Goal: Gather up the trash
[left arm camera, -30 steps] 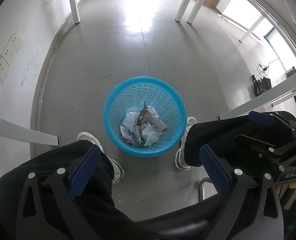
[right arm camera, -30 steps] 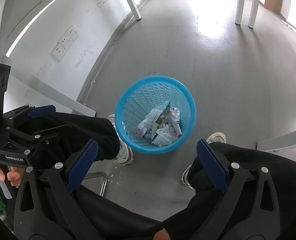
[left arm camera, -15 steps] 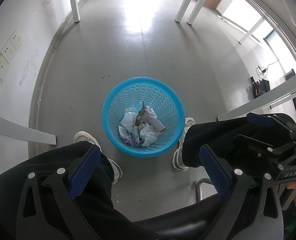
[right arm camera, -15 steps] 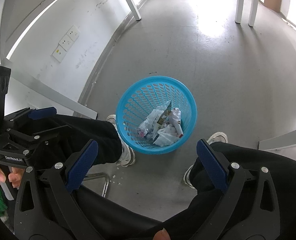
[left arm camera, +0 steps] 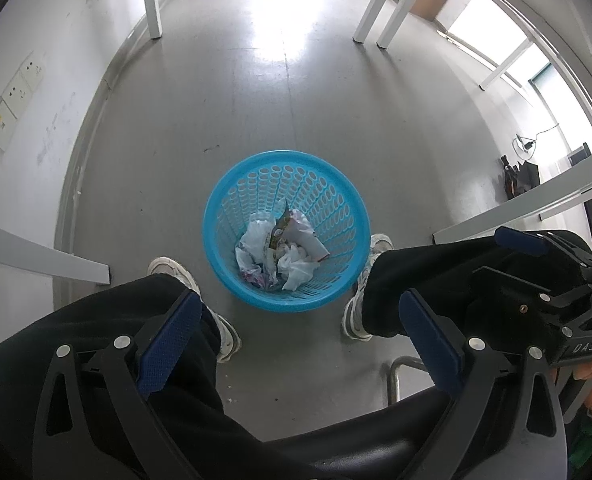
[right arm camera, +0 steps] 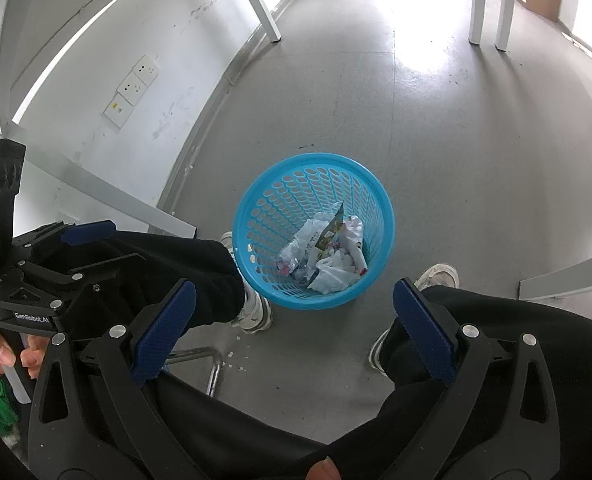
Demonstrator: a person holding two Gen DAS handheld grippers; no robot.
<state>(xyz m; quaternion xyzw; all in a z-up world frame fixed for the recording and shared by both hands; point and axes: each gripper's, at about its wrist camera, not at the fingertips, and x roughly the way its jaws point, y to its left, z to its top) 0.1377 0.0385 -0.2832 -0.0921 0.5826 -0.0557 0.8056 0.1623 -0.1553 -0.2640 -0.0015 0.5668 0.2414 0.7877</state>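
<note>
Both grippers, left gripper (left arm camera: 296, 338) and right gripper (right arm camera: 292, 326), hang spread apart and empty above the blue basket (left arm camera: 216, 216) on the floor, between the person's feet. Crumpled trash (left arm camera: 280, 250) lies inside. A shifting foot could tip the light basket.

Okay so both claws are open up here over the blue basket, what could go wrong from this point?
1. The blue basket stands on the floor between the person's shoes, close to both; a shifted foot could tip it and spill the crumpled trash.
2. The left claw and right claw are held high above the basket, so a dropped piece could drift past the rim.
3. The claws sit side by side and could knock together when lowered.
</note>
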